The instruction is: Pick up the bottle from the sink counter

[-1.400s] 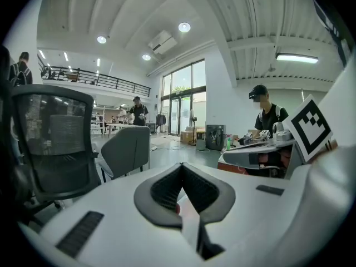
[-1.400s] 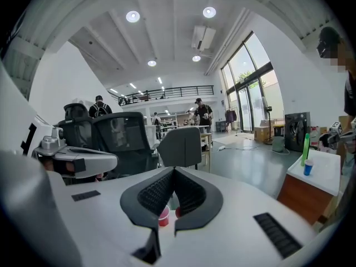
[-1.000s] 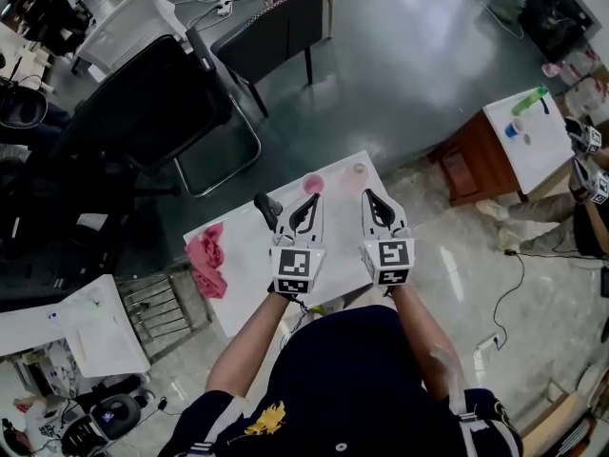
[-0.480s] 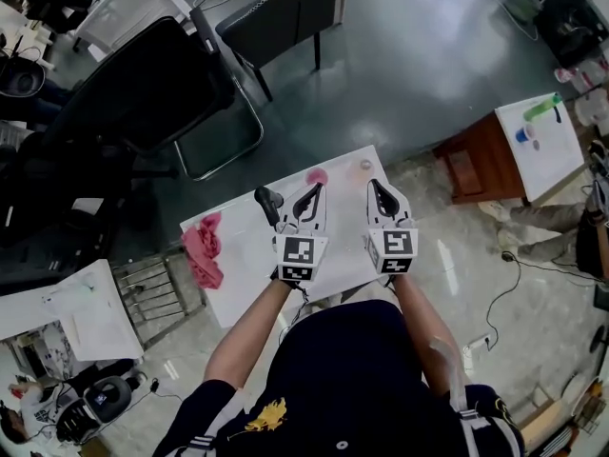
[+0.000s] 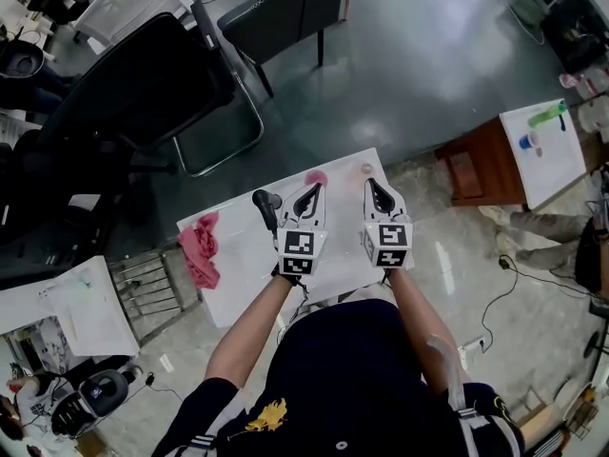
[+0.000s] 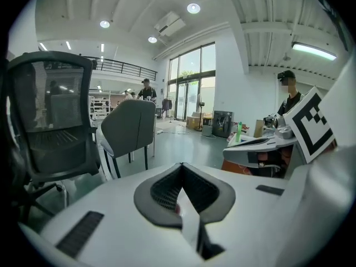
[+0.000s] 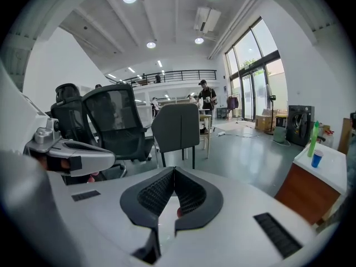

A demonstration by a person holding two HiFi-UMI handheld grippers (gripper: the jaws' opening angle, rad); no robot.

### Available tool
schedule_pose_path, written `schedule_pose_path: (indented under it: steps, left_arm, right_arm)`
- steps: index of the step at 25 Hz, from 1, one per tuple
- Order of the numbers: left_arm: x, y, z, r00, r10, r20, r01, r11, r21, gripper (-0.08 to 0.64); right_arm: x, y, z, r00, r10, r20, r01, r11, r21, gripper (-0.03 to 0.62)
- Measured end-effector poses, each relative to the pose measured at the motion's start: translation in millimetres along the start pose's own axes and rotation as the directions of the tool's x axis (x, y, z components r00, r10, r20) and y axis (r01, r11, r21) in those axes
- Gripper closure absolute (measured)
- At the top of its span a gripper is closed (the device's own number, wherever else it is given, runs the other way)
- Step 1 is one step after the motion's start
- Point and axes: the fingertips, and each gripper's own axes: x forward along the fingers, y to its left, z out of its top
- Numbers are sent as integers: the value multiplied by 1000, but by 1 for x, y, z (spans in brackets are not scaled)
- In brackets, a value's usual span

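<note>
In the head view a small white table carries a black faucet-like fixture, a pink round thing and a small pale round thing near its far edge. I cannot tell from above which of these is the bottle. My left gripper hovers over the table just short of the pink thing, shut and empty. The right gripper hovers beside it, just short of the pale thing, also shut with nothing held. Both gripper views show the jaws meeting at the left gripper and right gripper tips.
A crumpled pink cloth lies at the table's left end. Office chairs stand beyond the table. To the right a second white table on a wooden cabinet holds a green bottle. A wire rack stands at the left.
The head view has drifted slightly, so the table sits a little lower and more to the left. Both grippers stay shut over the table, side by side, hardly moved relative to it.
</note>
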Motion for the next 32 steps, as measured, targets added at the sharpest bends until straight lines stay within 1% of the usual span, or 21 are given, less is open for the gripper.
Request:
schedule_pose_path:
  steps: [4,8,14,18,20,21,22,25,27,30,32]
  left_arm:
    - [11,2,-9,1000,0,-28,0,1000,-28,541]
    - [24,7,-21,998,11,-59,-15,998,-68,543]
    - [36,11,-34,995,10,-100,-20,995,-94,543]
    - [43,13,-38,993,19,-114,-30,994,-103,541]
    - [46,15,-42,992,21,-121,-35,993,-109,543]
    - [47,14,-44,992,20,-123,-34,993,-113,541]
    - [48,13,-46,992,18,-126,-33,993,-116,541]
    - [49,13,-50,990,17,-139,-35,992,-123,542]
    - [50,15,-53,989,21,-144,-40,991,-126,541]
    - [53,15,-55,989,22,-146,-41,991,-129,543]
    - [54,15,-54,989,20,-149,-40,991,-130,541]
  right_arm:
    - [14,-2,-9,999,3,-45,-2,1000,11,565]
    - [26,-4,-20,997,1,-77,-1,1000,0,565]
    - [39,-10,-33,994,-18,-104,18,1000,3,555]
    - [47,-17,-40,992,-26,-124,28,999,16,501]
    - [51,-18,-46,990,-22,-140,25,1000,18,466]
    - [53,-20,-49,988,-19,-150,22,1000,17,465]
    - [55,-21,-53,987,-16,-162,19,1000,18,446]
    - [64,-23,-65,980,-5,-197,10,1000,25,350]
    - [72,-22,-73,976,0,-220,5,1000,21,314]
    - [79,-24,-84,968,6,-253,-2,1000,16,308]
    - [84,-24,-88,965,9,-261,-5,1000,16,290]
